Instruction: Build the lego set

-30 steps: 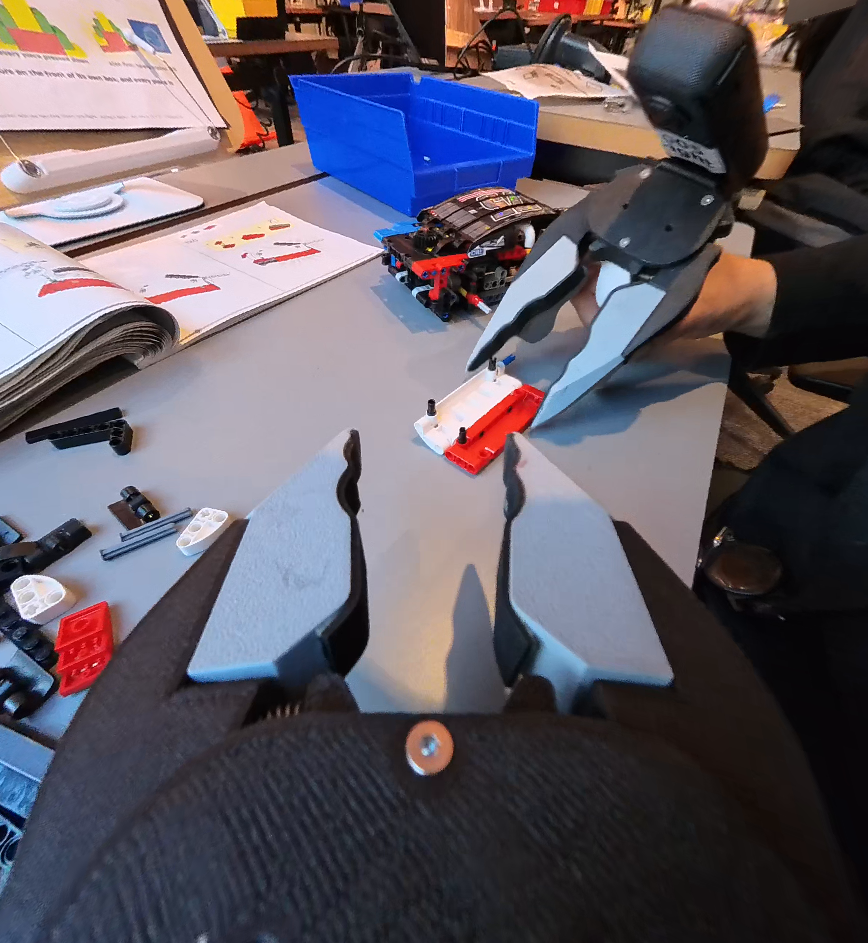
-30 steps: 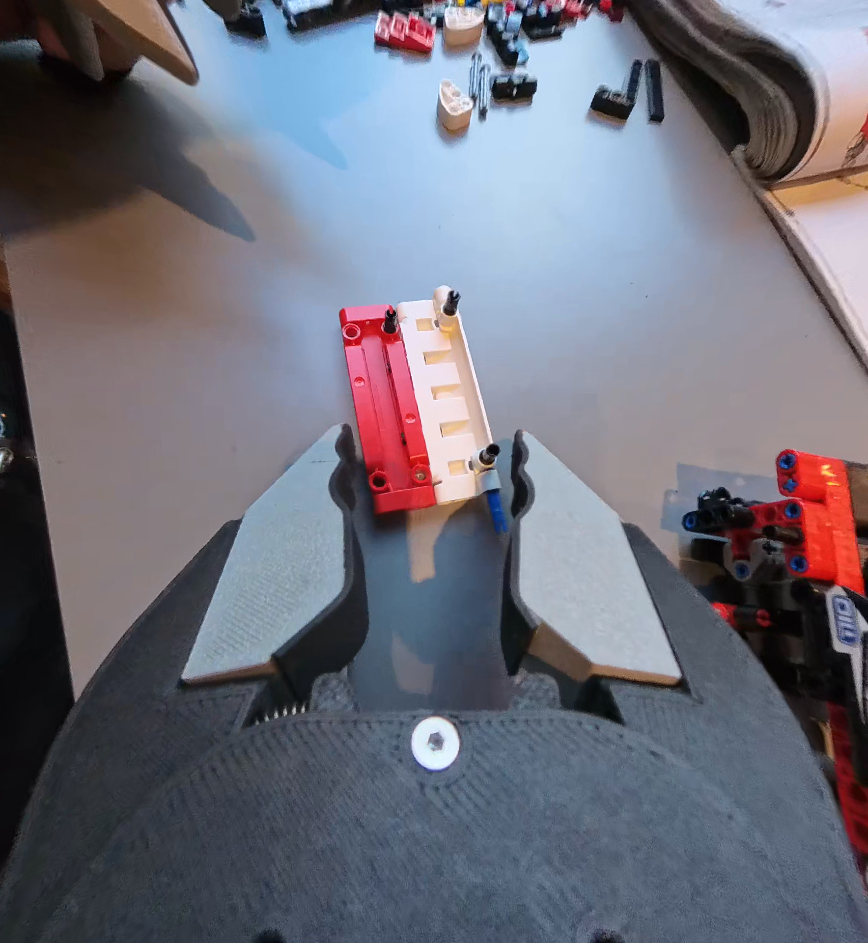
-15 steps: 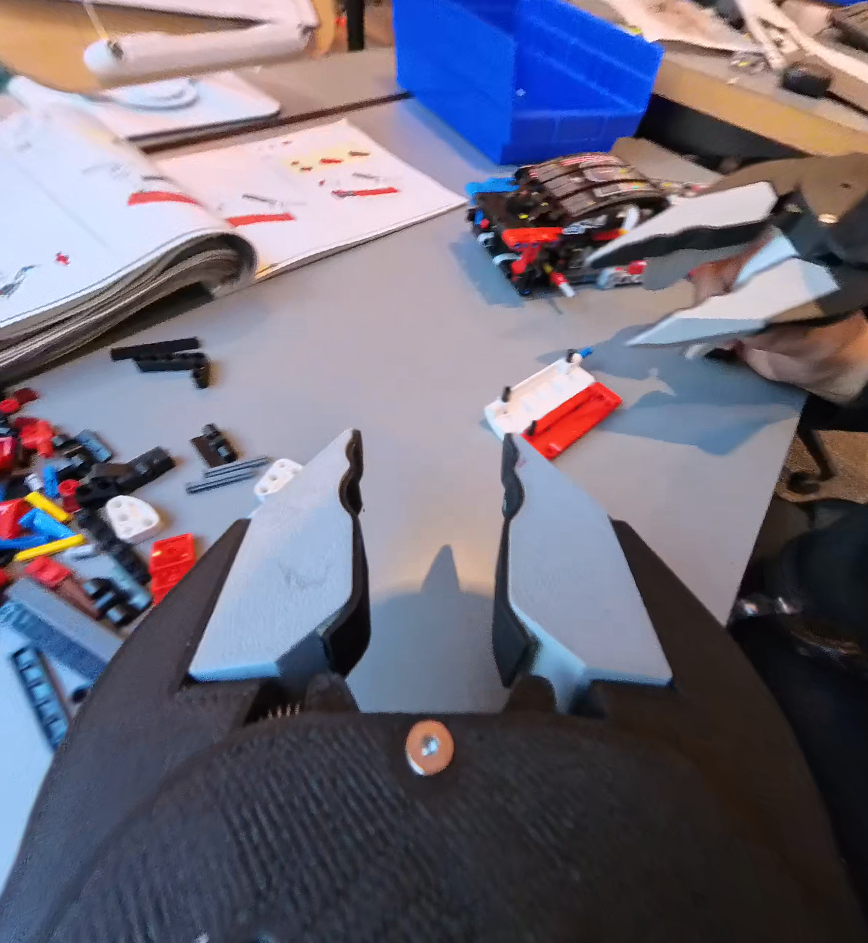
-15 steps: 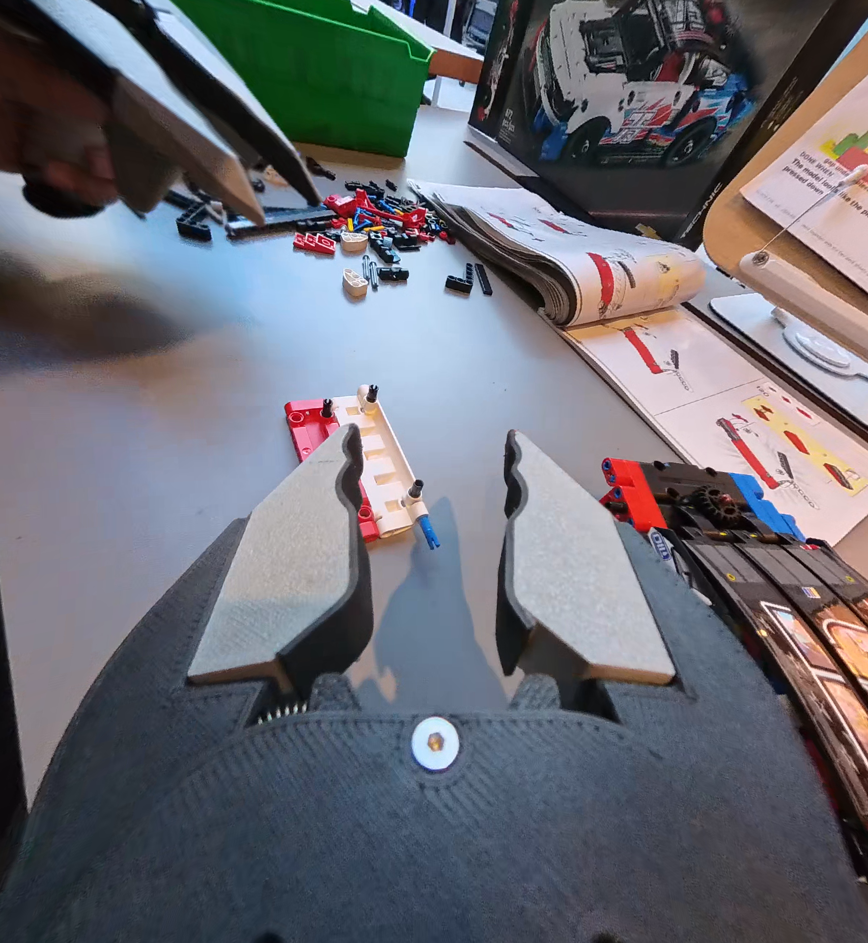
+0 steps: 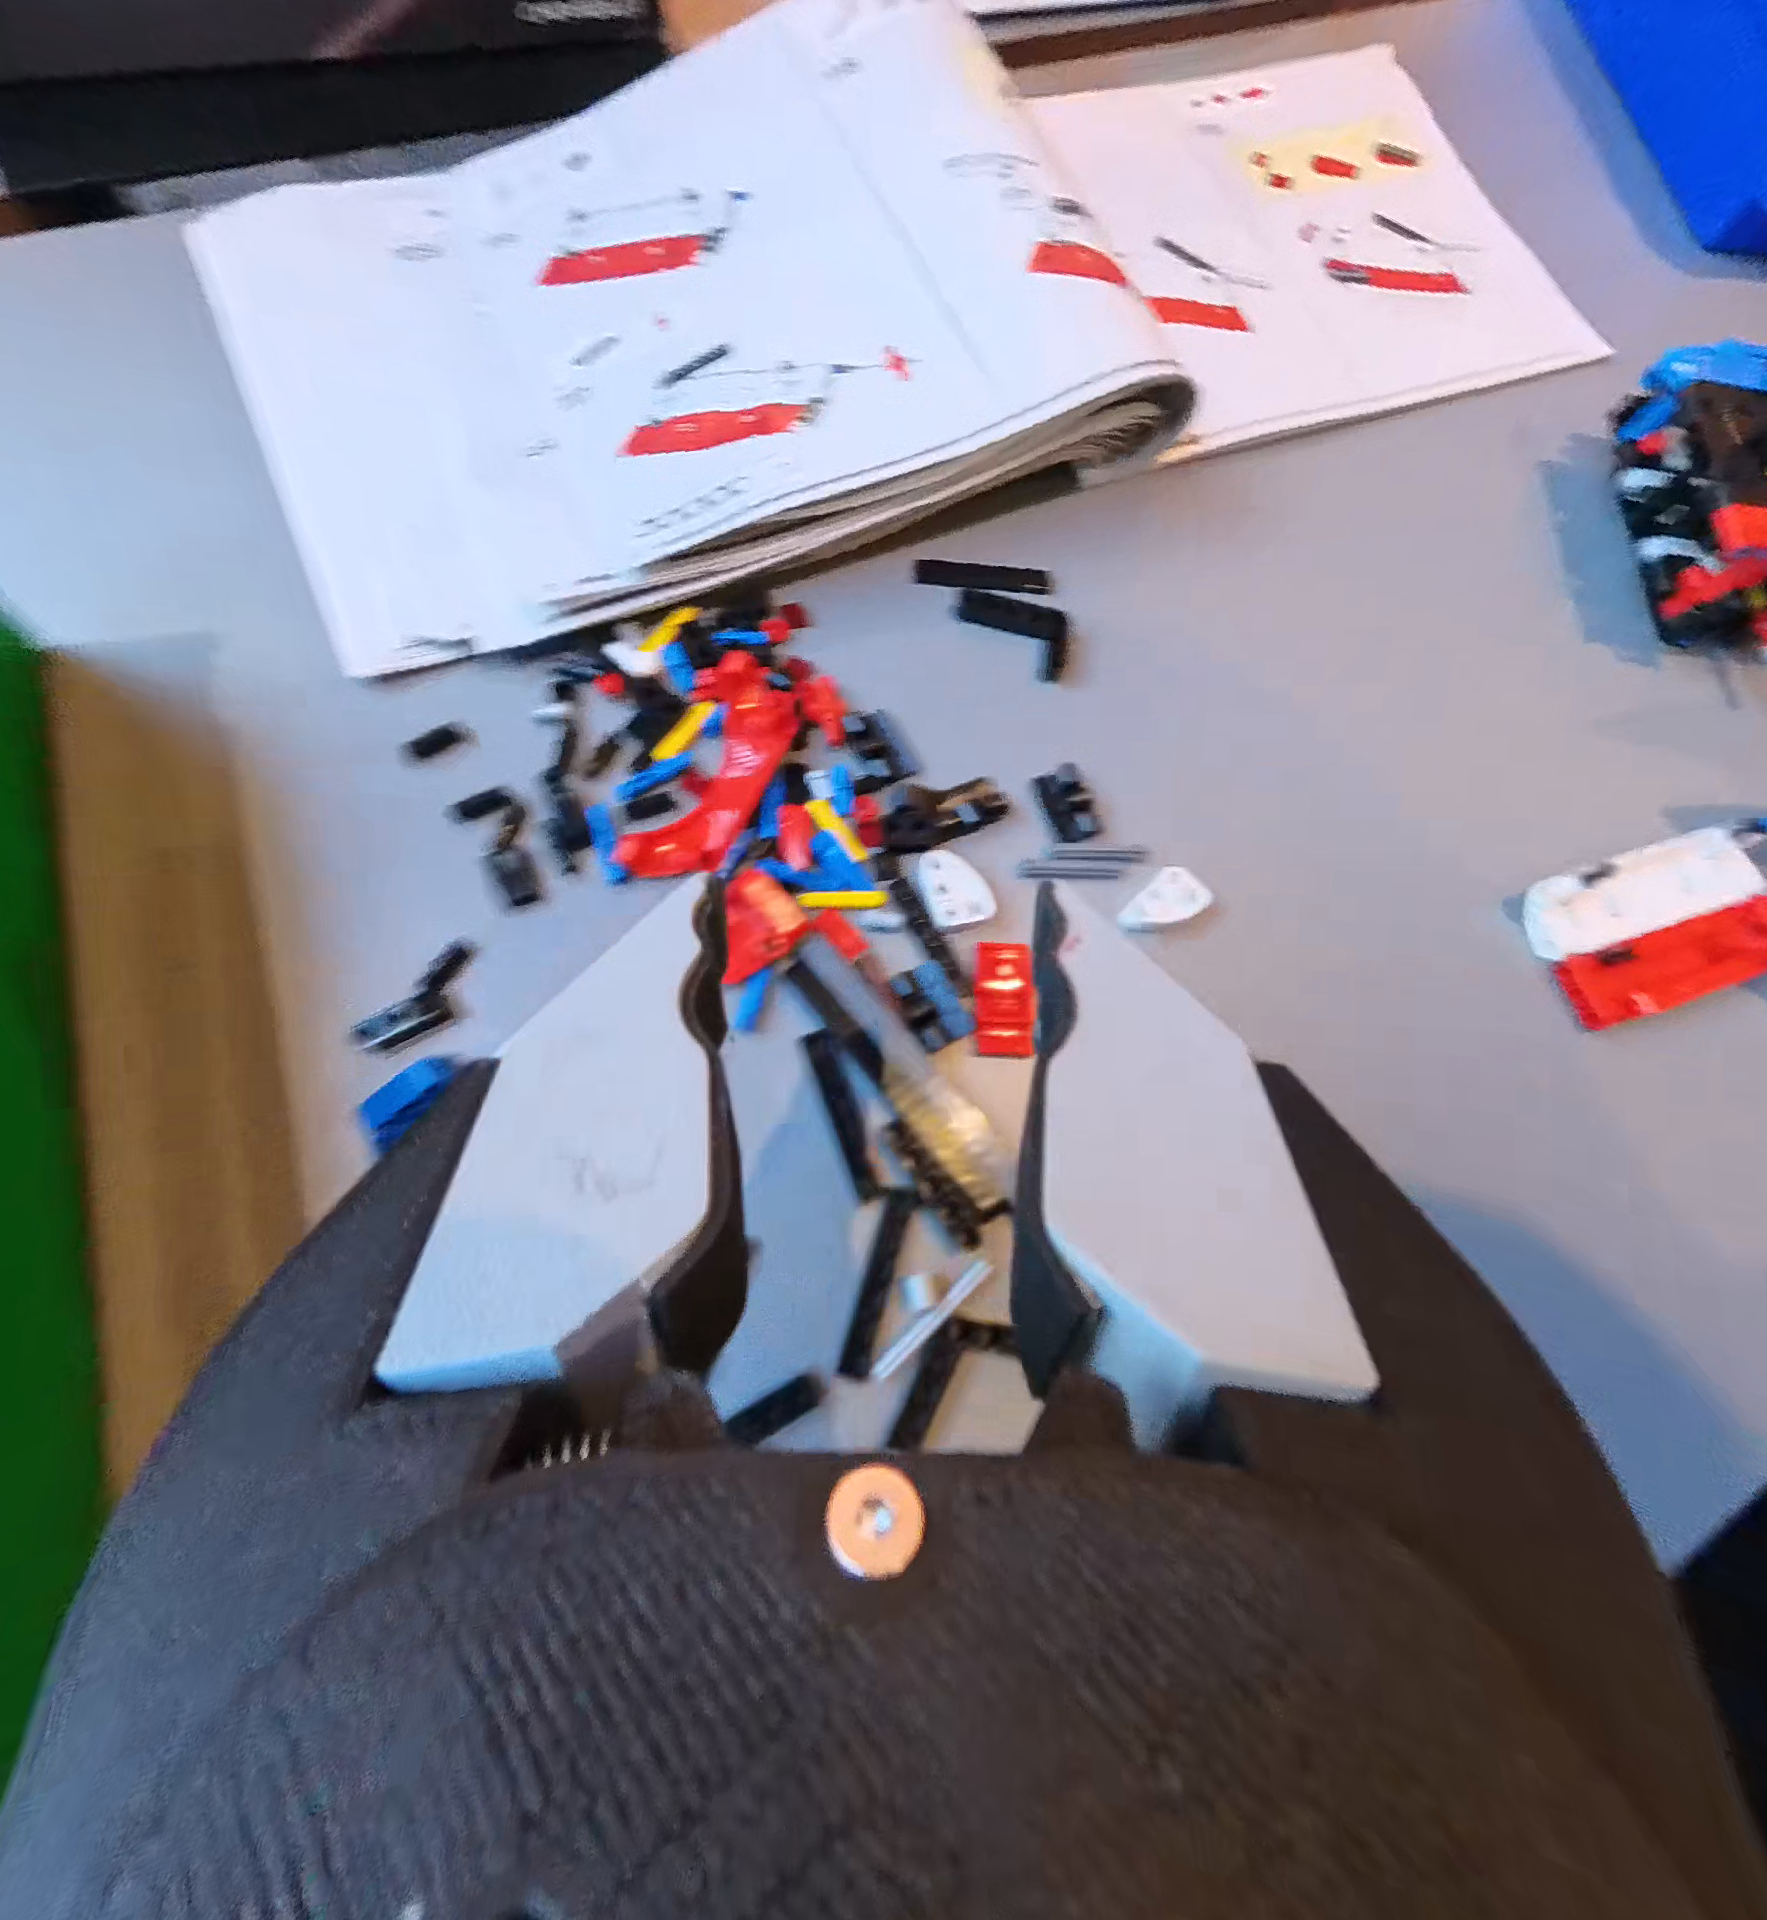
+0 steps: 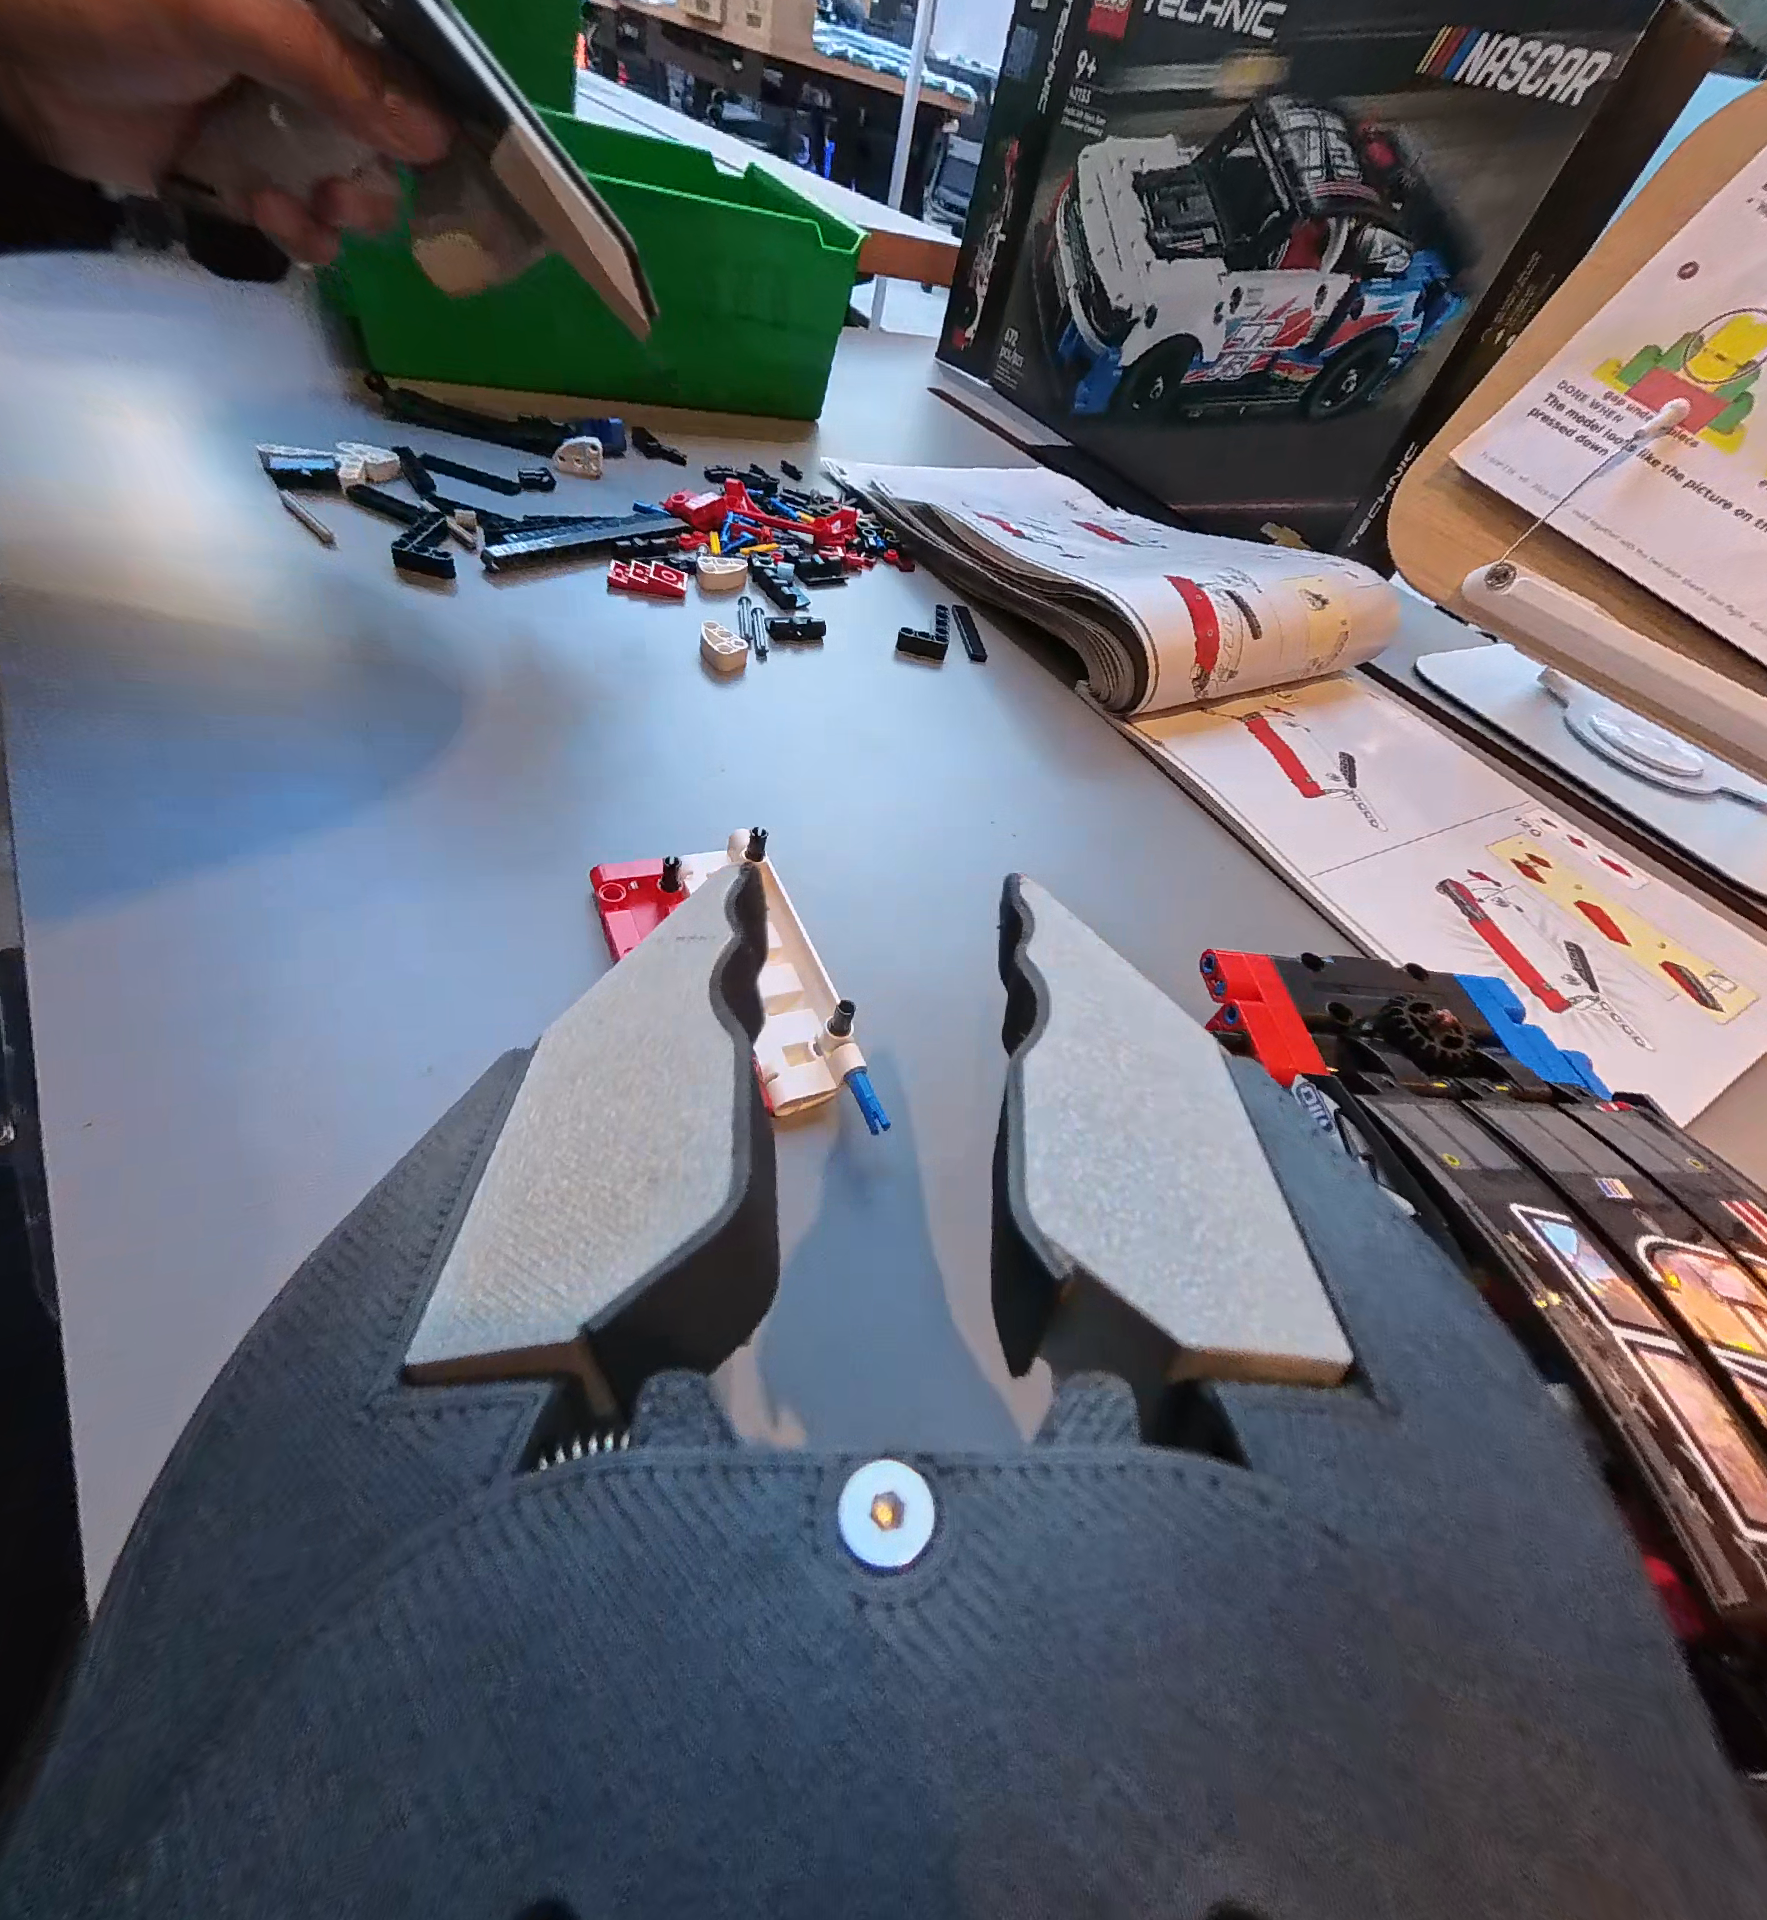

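The flat red-and-white panel assembly of plastic bricks [image 6: 713, 914], fitted with black pins and one blue pin, lies on the grey desk [image 6: 235, 831] near its front edge. In the left wrist view the same assembly [image 5: 1663, 935] sits well to the right of the loose parts.

The right gripper [image 6: 874, 894] hangs just above and behind the assembly. Its grey-faced fingers stand wide apart and hold nothing; the left finger [image 6: 630, 1091] covers part of the red half from this camera.

Just to the right of that gripper lies the partly built black, red and blue car body [image 6: 1481, 1091], with dark curved panels running toward the camera.

The scattered pile of small black, red, blue, yellow and white loose pieces [image 5: 754, 790] lies farther along the desk, beside the green plastic bin [image 6: 650, 301]. The left gripper [image 5: 874, 904] is above this pile, fingers spread with nothing between them; this view is motion-blurred. In the right wrist view the left gripper [image 6: 546, 229] appears high over the pile, held in a hand [image 6: 183, 114].

The open white instruction booklet [image 5: 754, 312] lies at the far edge of the pile. Behind it stands the dark printed set box [image 6: 1274, 208]; at the desk's right side a white stand [image 6: 1637, 727] carries a printed sheet. A blue plastic bin [image 5: 1741, 114] occupies the far corner.
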